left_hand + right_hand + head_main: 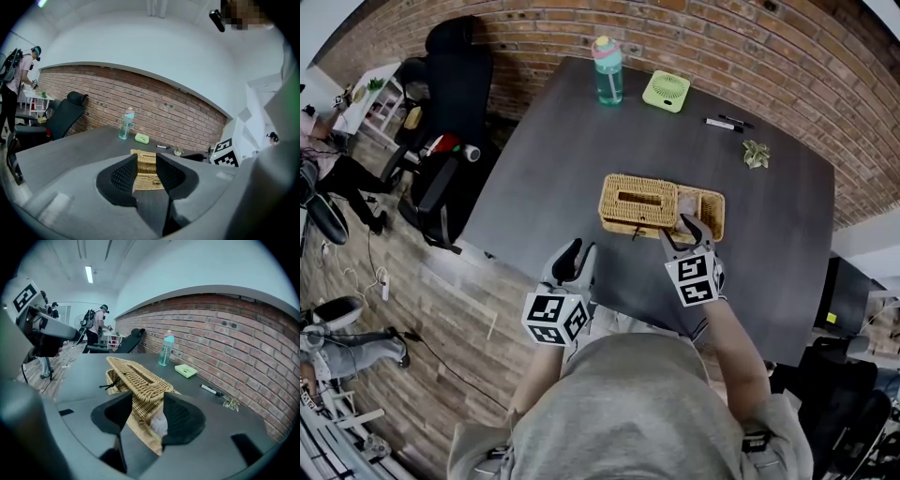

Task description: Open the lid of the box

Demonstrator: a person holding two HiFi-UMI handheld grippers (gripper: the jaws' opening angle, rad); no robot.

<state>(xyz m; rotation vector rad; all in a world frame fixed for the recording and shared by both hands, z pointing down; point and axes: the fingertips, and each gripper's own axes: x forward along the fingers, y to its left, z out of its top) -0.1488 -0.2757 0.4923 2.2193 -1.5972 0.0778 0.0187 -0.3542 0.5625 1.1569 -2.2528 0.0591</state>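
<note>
A woven wicker box [713, 221] stands mid-table. Its slotted lid [637, 200] lies over the box's left part and leaves the right end uncovered, with white tissue [159, 423] showing inside. In the right gripper view the lid [136, 376] is tilted up off the box, with a black tie dangling from its edge. My right gripper [685, 229] is at the box's front right; the lid's near end fills the gap of its wide jaws [146, 409] and the pads lie against the wicker. My left gripper [573, 264] hovers open and holds nothing over the table's front edge, short of the box [146, 168].
At the table's [553, 159] far side stand a green bottle [607, 70], a small green fan [666, 91], markers [727, 123] and a small green trinket [757, 154]. Black office chairs [450, 112] crowd the left side. A brick wall runs behind.
</note>
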